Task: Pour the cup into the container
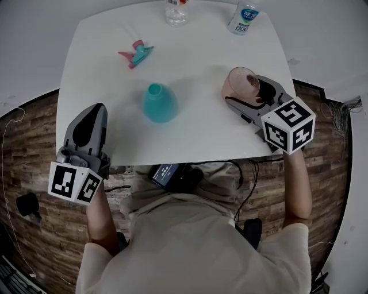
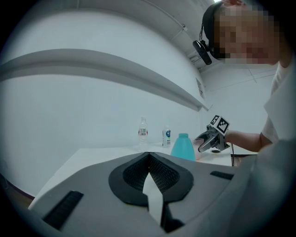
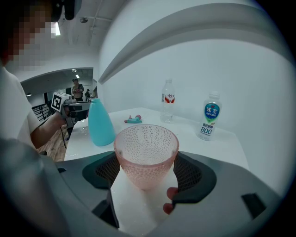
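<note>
Nearest, at the near left edge of the surface, the left gripper had its jaws closed on nothing. Mid-surface stood the open-necked teal bottle, upright. At the right edge, the right gripper had its jaws clamped on the lower body of the pink dimpled cup. The cup looked light, rigid and thin-walled. Gripping low on its taper would leave the rim free for pouring.

Table bare between cup and teal container; bottles at far edge.
</note>
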Tool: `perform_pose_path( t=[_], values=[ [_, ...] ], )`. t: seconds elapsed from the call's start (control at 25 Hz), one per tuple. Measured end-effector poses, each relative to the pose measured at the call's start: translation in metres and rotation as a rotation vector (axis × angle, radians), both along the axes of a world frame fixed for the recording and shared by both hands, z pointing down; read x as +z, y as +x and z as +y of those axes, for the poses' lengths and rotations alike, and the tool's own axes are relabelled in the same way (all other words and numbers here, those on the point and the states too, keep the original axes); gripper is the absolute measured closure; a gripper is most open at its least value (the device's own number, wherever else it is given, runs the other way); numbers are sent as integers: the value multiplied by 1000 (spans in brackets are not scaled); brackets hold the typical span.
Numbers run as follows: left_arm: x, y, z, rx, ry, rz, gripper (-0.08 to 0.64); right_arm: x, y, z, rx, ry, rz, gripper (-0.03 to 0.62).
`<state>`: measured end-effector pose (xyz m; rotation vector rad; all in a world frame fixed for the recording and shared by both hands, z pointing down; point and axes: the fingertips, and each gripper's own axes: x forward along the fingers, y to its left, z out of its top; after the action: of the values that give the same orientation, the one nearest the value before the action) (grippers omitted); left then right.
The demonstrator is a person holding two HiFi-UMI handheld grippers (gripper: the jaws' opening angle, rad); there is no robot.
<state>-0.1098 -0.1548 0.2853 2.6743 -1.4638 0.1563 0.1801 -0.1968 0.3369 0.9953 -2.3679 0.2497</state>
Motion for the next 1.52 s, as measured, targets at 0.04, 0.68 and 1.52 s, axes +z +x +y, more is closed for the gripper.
perform_pose_path(
  t=[0.04, 0.68, 1.52],
  values=[
    [0, 0, 0, 0, 0, 0, 549, 0, 0, 0, 0, 0, 0, 227],
    [1, 4, 2, 13, 0, 5, 549, 3, -15, 5, -71, 63, -4, 176],
    [12, 6, 12, 16, 2, 34, 549, -70, 16, 23, 182, 374, -288, 133]
  ],
)
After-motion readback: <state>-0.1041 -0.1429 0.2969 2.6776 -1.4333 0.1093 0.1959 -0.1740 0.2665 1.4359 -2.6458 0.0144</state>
